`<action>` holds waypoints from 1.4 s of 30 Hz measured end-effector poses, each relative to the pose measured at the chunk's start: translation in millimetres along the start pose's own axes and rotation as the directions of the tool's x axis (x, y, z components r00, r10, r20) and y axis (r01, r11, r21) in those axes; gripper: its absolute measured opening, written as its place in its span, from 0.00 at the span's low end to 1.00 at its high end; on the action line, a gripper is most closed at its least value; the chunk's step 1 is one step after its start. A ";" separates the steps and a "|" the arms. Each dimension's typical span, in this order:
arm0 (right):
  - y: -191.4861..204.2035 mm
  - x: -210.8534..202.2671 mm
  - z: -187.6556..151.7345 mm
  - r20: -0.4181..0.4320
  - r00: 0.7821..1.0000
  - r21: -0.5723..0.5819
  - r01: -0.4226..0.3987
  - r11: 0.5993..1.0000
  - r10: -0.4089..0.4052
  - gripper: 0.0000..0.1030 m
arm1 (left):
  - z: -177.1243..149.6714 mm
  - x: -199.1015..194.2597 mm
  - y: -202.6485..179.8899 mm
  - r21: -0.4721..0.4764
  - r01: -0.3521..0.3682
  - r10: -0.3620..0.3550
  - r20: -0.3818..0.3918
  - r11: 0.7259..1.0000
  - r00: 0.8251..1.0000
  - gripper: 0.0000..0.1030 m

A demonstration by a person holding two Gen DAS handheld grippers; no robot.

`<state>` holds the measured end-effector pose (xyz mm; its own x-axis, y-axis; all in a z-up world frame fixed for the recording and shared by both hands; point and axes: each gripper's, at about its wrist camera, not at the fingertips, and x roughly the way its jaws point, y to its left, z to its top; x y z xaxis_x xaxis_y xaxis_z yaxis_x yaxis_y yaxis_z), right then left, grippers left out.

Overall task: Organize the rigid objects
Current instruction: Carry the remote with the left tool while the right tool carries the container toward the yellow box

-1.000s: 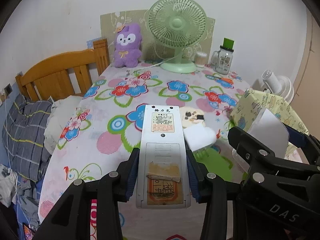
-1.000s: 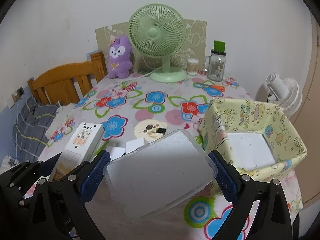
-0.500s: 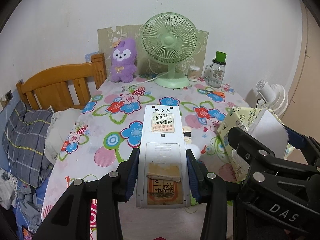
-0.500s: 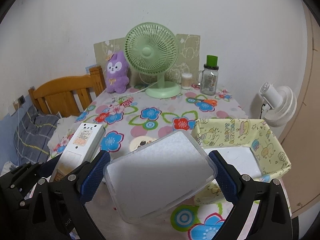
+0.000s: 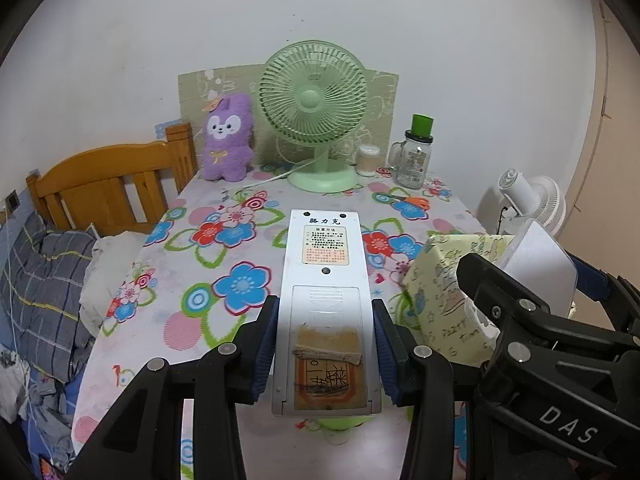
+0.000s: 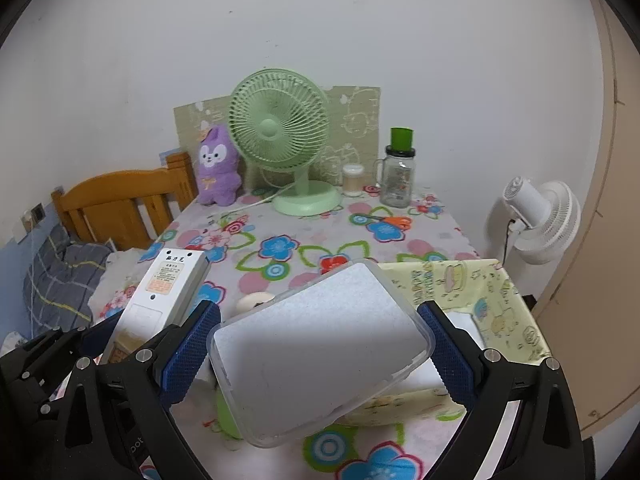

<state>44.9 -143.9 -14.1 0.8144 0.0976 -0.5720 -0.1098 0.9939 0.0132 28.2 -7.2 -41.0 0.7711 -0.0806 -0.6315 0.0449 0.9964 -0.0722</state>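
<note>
My left gripper (image 5: 325, 350) is shut on a white remote control (image 5: 325, 280), held back side up above the near end of the table; the remote also shows at the left of the right wrist view (image 6: 166, 284). My right gripper (image 6: 318, 354) is shut on a clear plastic box (image 6: 320, 344) with white contents, tilted, its blue pads pressing both sides. A yellow patterned storage bin (image 6: 472, 280) stands on the table just right of and below the box; in the left wrist view the bin (image 5: 436, 300) sits behind my right gripper.
A green desk fan (image 5: 316, 120), purple plush (image 5: 228, 140), glass jar with green lid (image 5: 416, 156) and small cup (image 5: 368, 158) line the back of the flowered tablecloth (image 5: 240, 240). Orange scissors (image 6: 390, 220) lie mid-right. A wooden bed headboard (image 5: 112, 184) stands left, a white fan (image 6: 540, 216) right.
Both grippers have risen and pulled back from the table with their loads, so the table and bin look smaller and farther. Both grips are unchanged.
</note>
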 end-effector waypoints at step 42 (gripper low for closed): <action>-129.0 26.2 4.5 -0.002 0.999 0.020 0.038 0.999 -0.038 0.96 | 8.8 43.8 -122.0 0.007 0.003 -0.003 -0.011 1.000 1.000 0.44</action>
<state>83.0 -269.3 -27.1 0.8170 0.0599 -0.5736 -0.0678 0.9977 0.0077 62.1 -132.1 -53.0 0.7643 -0.0837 -0.6394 0.0517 0.9963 -0.0686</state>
